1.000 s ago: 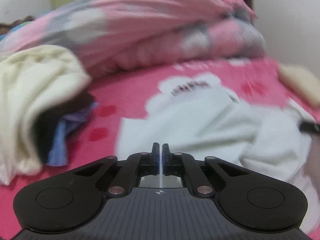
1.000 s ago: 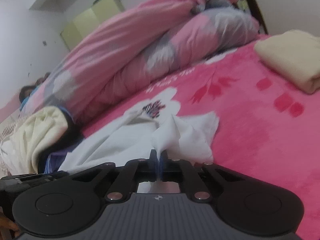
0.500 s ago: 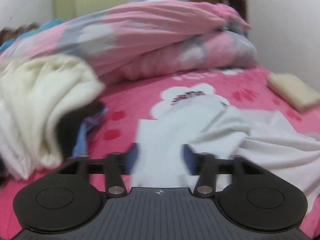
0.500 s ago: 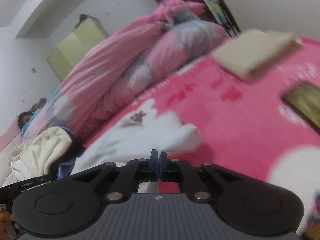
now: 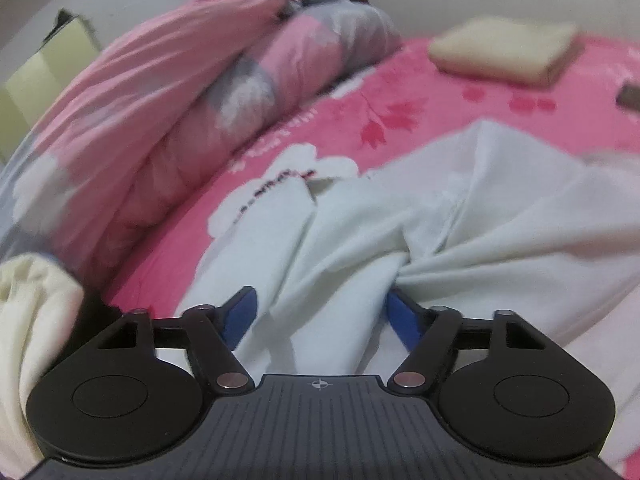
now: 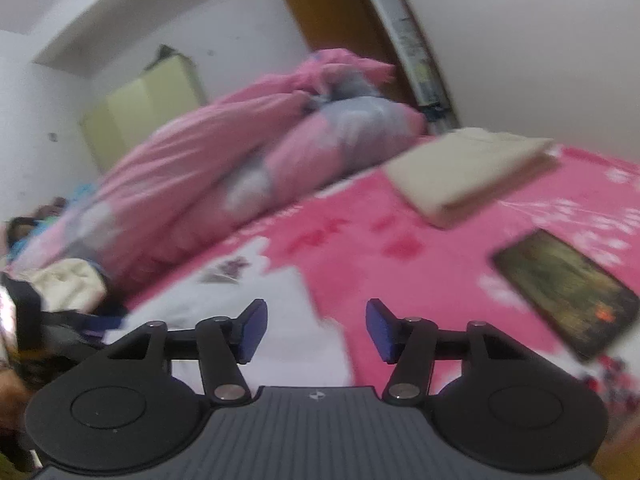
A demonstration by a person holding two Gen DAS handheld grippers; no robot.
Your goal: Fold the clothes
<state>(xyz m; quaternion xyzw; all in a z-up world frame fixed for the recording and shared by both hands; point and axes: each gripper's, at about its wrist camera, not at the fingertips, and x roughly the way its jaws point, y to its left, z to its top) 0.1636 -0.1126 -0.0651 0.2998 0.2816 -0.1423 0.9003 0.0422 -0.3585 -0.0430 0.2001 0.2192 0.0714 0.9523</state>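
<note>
Your white garment point(image 5: 460, 216) lies crumpled on the pink bedspread point(image 5: 420, 96), its cloth gathered into ridges and deep folds that run toward a bunched knot near your left gripper point(image 5: 320, 312). That gripper stands wide open, blue pads spread, with folds of the garment lying between and under them; you cannot tell whether either pad touches cloth, and nothing is clamped. Your right gripper point(image 6: 316, 330) is likewise wide open and holds nothing; the garment's blurred edge point(image 6: 280, 320) sits below and between its pads, ending just beside bare pink bedspread point(image 6: 420, 280) on the right side. Edges and room: a rolled pink-and-grey quilt point(image 5: 180, 100) bounds the far left side of the bed. A folded cream cloth point(image 6: 472, 172) rests well apart from the garment, toward the far right. A dark rectangular tablet-like object point(image 6: 564, 288) lies on the bedspread near your right gripper's outer side. A cream pile of clothes point(image 5: 28, 320) sits at your left gripper's outer left. Open bedspread shows between the garment and the folded cream cloth.
</note>
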